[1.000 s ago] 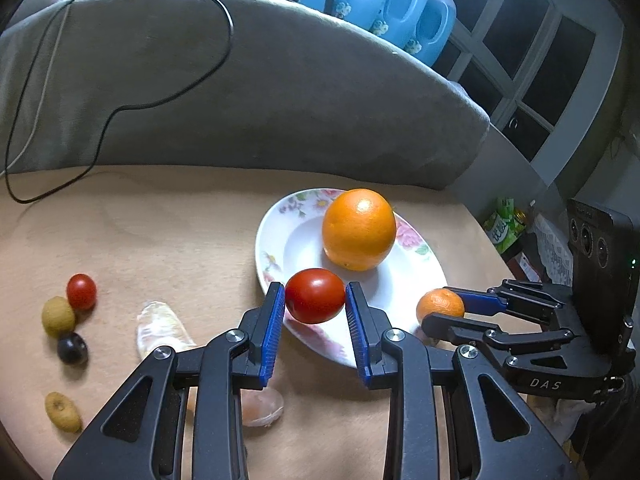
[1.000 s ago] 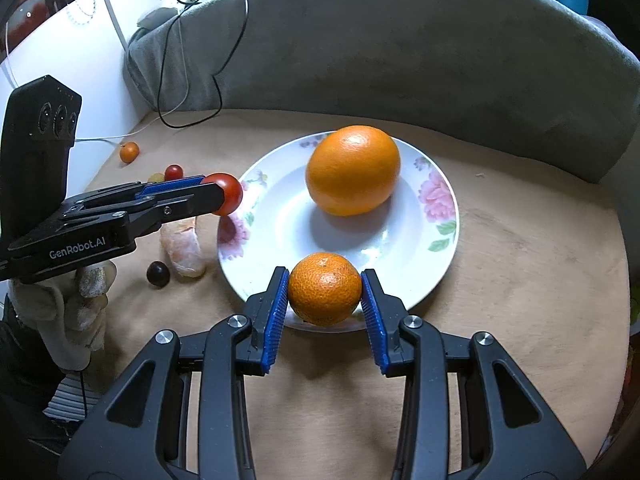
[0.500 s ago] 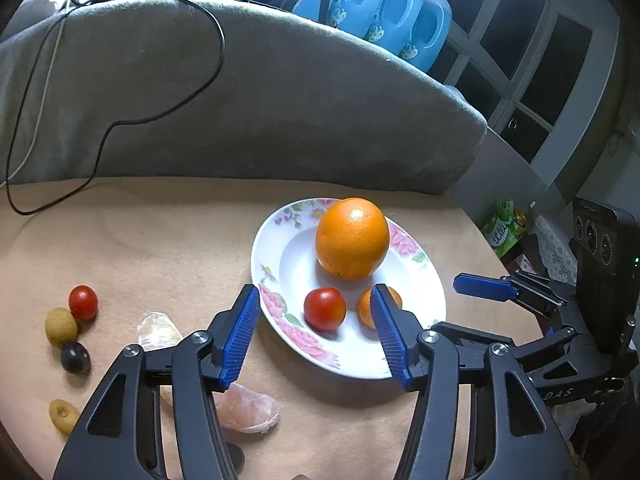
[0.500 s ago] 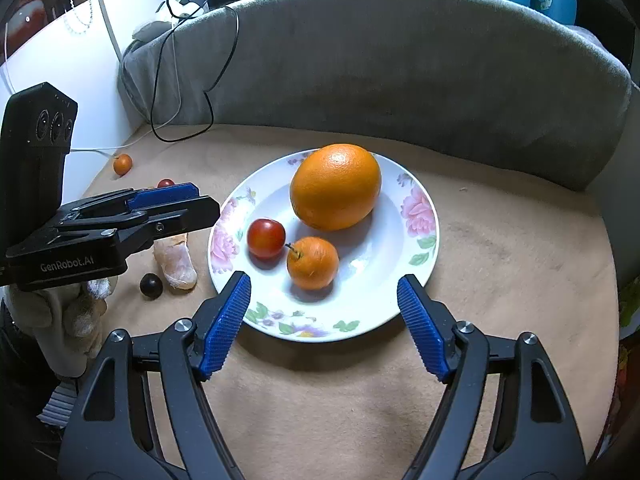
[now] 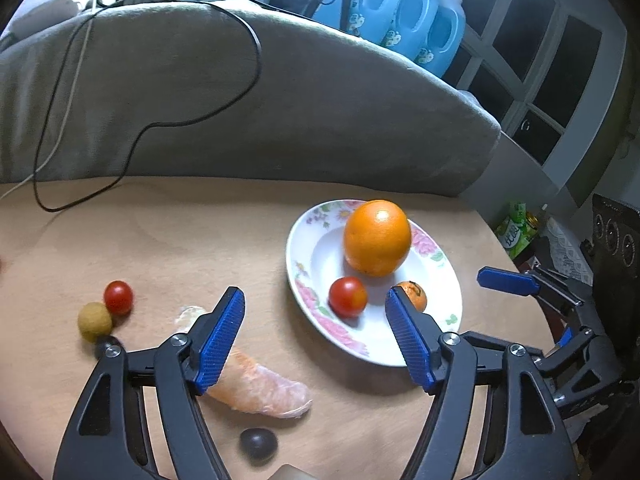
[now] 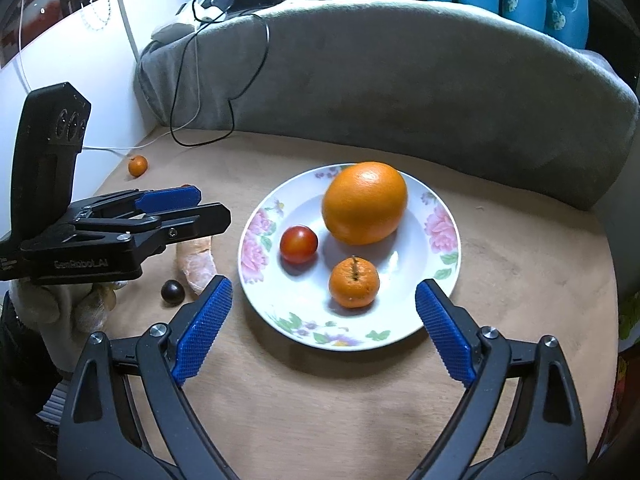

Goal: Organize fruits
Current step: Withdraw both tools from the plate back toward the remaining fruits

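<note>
In the left wrist view, the left gripper (image 5: 316,336) has just been opening and stands wide with nothing between its pads, likely after a release; the tomato (image 5: 347,296) lies on the plate (image 5: 372,350) beside the orange (image 5: 377,237). In the right wrist view, the right gripper (image 6: 322,330) has likewise just opened and is empty, the mandarin (image 6: 354,283) resting on the plate near it; a peeled segment (image 6: 197,266) lies off the plate.

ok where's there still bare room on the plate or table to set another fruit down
On the plate, the near rim in front of the small orange and cherry tomato is bare. The table right of the plate is open. It is crowded left of the plate: peeled segment, dark fruit.
</note>
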`<action>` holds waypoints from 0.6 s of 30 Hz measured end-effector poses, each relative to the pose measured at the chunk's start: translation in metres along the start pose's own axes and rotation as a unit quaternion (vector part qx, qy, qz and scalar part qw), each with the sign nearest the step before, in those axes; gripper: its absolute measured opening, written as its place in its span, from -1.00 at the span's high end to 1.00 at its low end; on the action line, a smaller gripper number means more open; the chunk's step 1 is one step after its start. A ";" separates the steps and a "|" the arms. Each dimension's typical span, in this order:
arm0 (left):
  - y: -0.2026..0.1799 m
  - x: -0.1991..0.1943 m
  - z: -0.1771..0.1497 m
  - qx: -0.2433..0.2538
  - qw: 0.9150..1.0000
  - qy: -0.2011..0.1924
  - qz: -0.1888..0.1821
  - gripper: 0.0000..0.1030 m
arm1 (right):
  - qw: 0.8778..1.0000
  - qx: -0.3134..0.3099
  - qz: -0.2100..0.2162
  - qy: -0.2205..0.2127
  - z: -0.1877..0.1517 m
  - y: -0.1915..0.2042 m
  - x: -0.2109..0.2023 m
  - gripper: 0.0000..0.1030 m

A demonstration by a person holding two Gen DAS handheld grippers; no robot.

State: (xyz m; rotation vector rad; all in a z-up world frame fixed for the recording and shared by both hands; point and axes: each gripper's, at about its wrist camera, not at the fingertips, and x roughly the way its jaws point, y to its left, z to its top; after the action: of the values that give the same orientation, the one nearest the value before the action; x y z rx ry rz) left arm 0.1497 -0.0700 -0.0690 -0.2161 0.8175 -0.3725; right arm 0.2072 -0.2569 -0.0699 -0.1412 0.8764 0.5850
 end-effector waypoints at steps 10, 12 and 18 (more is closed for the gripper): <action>0.030 -0.024 -0.002 -0.009 0.999 -0.011 0.032 -0.41 | 1.000 -0.004 0.025 -0.010 0.006 0.016 0.000 -0.84; 0.038 -0.029 -0.002 -0.014 0.999 -0.015 0.038 -0.41 | 0.999 -0.007 0.030 -0.011 0.007 0.021 0.001 -0.84; 0.065 -0.043 -0.005 -0.030 0.998 -0.022 0.056 -0.41 | 0.999 -0.023 0.045 -0.013 0.014 0.038 0.005 -0.84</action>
State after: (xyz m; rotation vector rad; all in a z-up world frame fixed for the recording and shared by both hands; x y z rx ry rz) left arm 0.1346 0.0062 -0.0646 -0.2327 0.7940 -0.2379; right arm 0.1982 -0.2179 -0.0604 -0.1364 0.8482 0.6909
